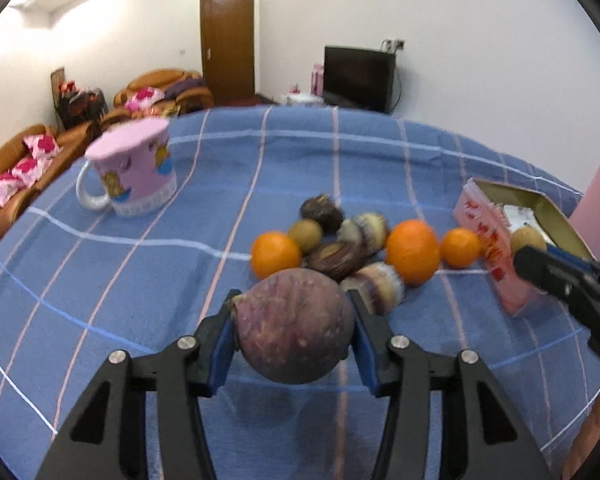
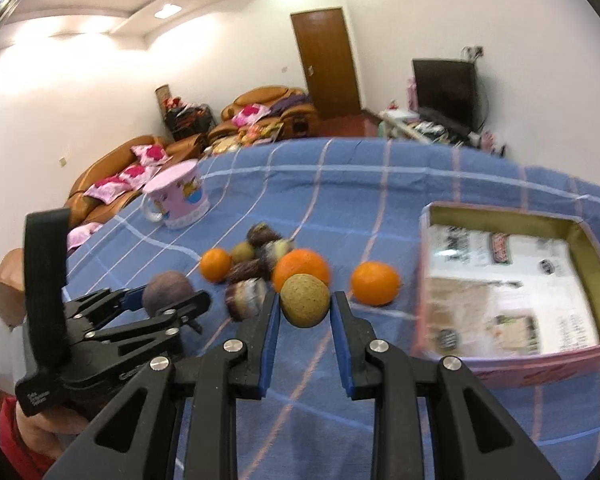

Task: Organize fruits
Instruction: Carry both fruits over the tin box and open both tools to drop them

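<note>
On the blue checked cloth point(image 1: 140, 280) right in front of me, my left gripper point(image 1: 294, 332) has its blue pads pressed on either side of a big round purple-brown fruit point(image 1: 294, 326), jaws partway apart around its width; whether it is clear of the cloth I cannot tell. Just beyond it sits the rest of the pile: a small orange point(image 1: 275, 254) on the left, a larger orange point(image 1: 413, 250) and another small orange point(image 1: 460, 247) to the right, with dark brown and striped cream-and-brown pieces point(image 1: 374, 286) bunched between them. Over on my right gripper point(image 2: 305, 306), the jaws are closed down on a small round tan, rough-skinned fruit point(image 2: 305, 299), held near the pile. To the right of it stands the open pink cardboard box point(image 2: 452, 360) with printed paper lying in its bottom. Far left on the cloth, a pink mug with a white handle point(image 1: 134, 176) stands upside down, well apart from the fruit. From the right wrist view I can see my left gripper low at the left, a hand point(image 2: 40, 428) beneath it.
</note>
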A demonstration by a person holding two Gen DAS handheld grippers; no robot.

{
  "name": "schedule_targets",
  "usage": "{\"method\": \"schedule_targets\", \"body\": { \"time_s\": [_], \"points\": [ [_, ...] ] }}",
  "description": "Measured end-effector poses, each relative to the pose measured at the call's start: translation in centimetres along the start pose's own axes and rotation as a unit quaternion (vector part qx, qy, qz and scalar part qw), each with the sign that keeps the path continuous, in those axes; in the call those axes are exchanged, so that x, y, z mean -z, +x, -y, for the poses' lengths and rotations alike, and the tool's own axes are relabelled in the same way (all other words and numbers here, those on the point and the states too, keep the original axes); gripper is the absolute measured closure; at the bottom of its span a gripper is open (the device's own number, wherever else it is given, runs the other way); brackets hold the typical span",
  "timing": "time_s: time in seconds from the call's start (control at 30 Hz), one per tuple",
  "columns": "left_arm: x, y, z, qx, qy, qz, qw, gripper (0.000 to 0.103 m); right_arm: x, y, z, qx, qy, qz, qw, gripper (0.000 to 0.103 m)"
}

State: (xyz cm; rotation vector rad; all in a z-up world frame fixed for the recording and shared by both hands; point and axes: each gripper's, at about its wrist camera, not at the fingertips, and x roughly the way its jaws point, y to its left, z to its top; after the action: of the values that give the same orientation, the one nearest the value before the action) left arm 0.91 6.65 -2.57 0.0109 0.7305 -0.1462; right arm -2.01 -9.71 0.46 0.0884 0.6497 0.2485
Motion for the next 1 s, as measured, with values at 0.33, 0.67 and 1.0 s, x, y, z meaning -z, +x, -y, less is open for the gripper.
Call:
{"method": "schedule_targets", "body": {
  "time_s": [0.33, 0.67, 1.0],
  "points": [
    [-1.8, -1.3, 7.0, 0.06, 0.037, 0.044, 0.9965, 0.05, -0.3, -3.4, 9.0, 0.1, 0.047, 0.035, 0.993, 0.076],
    [-3.2, -0.5, 16.3, 0.121, 0.087, 0.045, 0.9878, 0.05, 0.0, -5.0, 15.7, 0.149, 0.089, 0.032, 0.984, 0.076],
    [-3.7, 2.4, 22.2, 0.144, 0.111, 0.009, 0.9832, 0.05, 0.3, -4.3, 17.8, 0.175, 0.071, 0.008, 0.982, 0.076]
  ]
}}
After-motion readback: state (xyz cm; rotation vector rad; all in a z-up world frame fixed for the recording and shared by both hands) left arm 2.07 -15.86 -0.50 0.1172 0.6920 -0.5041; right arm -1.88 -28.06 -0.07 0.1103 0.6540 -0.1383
